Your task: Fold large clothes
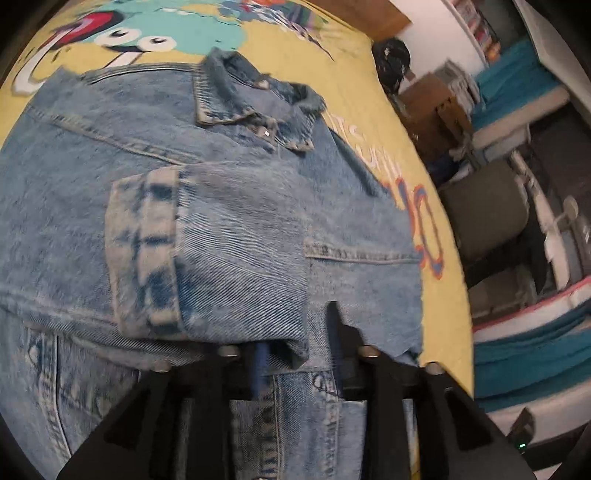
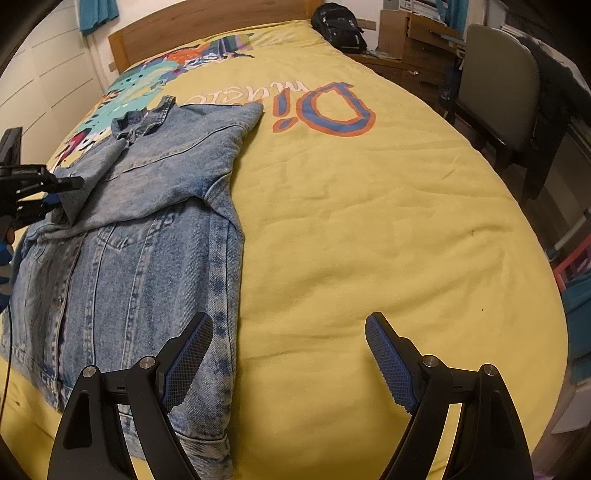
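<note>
On the yellow bedspread (image 2: 369, 229) lies the denim jacket (image 2: 147, 229), front up. Left gripper (image 1: 295, 354) pinches the sleeve (image 1: 221, 251), likely folding it across; right gripper (image 2: 288, 354) hovers wide, empty.

The jacket (image 2: 147, 229) is faded, acid-washed denim, its twill weave coarse and matt, with small shiny metal buttons; the rolled cuff (image 1: 147, 251) shows blotchy darker dye. The bedspread (image 2: 369, 240) is soft matt yellow cloth, slightly fuzzy and creased, printed with coloured graphics. The headboard (image 2: 207, 33) is smooth brown wood. The right gripper (image 2: 290, 358) is matt black plastic with bright metal pins, and its pads (image 2: 391, 365) are blue with a fine gridded texture. The left gripper (image 1: 299, 354) has the same black plastic and metal pins. The chair (image 2: 498, 77) back looks like dull grey fabric.
</note>
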Available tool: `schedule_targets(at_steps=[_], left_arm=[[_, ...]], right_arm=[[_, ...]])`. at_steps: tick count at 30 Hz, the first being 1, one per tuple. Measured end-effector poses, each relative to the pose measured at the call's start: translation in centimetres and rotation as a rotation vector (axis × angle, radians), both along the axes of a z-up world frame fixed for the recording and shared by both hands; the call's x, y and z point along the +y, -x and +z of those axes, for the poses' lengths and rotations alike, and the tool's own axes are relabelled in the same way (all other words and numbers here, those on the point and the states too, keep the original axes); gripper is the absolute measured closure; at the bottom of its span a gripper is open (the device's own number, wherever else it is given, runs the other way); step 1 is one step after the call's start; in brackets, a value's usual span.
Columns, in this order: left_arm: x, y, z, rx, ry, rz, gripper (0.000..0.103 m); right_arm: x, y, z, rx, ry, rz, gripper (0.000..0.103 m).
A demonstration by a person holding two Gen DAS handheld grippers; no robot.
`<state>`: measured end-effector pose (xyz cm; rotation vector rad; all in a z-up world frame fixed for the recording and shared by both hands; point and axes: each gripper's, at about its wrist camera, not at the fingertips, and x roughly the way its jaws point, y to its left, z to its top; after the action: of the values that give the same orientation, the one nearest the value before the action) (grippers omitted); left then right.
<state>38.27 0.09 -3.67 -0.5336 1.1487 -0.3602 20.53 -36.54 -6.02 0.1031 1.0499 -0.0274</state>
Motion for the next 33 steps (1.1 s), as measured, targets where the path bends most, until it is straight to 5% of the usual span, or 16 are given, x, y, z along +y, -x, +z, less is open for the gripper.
schedule_targets(at_steps=[8, 23, 31, 33], left_arm=[[5.5, 0.6, -0.4, 0.032, 0.198, 0.205, 0.065], [6.6, -1.6, -0.9, 0.085, 0.276, 0.377, 0.065], [4.6, -2.6, -0.1, 0.039, 0.176, 0.343, 0.067], [3.8, -2.7, 0.4, 0.021, 0.142, 0.309, 0.077]], right_arm=[[0.2, -0.1, 0.0, -0.005, -0.011, 0.003, 0.017], [-1.1, 0.1, -0.6, -0.005, -0.027, -0.018, 0.017], [-2.1, 0.3, -0.8, -0.009, -0.043, -0.023, 0.017], [-2.4, 0.3, -0.9, -0.011, -0.047, -0.029, 0.017]])
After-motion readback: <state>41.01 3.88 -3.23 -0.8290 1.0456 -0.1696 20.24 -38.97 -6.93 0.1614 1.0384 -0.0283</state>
